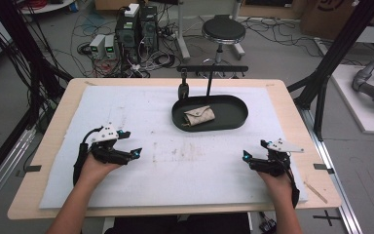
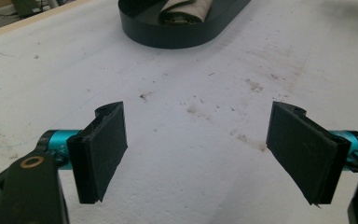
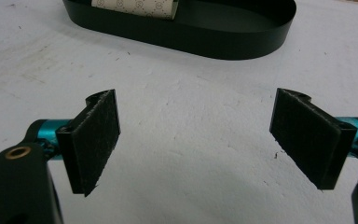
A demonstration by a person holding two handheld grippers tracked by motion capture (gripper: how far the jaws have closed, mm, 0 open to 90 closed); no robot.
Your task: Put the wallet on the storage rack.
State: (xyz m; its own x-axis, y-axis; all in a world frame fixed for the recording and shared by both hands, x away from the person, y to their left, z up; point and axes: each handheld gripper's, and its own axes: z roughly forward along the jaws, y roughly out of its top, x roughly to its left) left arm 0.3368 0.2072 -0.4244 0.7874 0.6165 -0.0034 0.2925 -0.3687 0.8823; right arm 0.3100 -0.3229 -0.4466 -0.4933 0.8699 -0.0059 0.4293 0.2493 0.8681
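Both the left gripper [image 1: 126, 144] and the right gripper [image 1: 254, 156] rest on the mat with jaws spread and empty; the pouch [image 1: 199, 115] lies in the black tray [image 1: 233, 119] well ahead; probably best to reach over the rim and pinch its folded edge squarely.

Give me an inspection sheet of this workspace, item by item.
Surface: white foam mat on a wooden table, stained brown near the middle.
Job's things: beige patterned pouch lying in a black oval tray.
Clutter: nothing seen.
Grippers: left tool and right tool both open, empty, resting on the mat.
Cables: one trails from each tool; tangled bundles on the floor.
Surroundings: round stool, computer towers.
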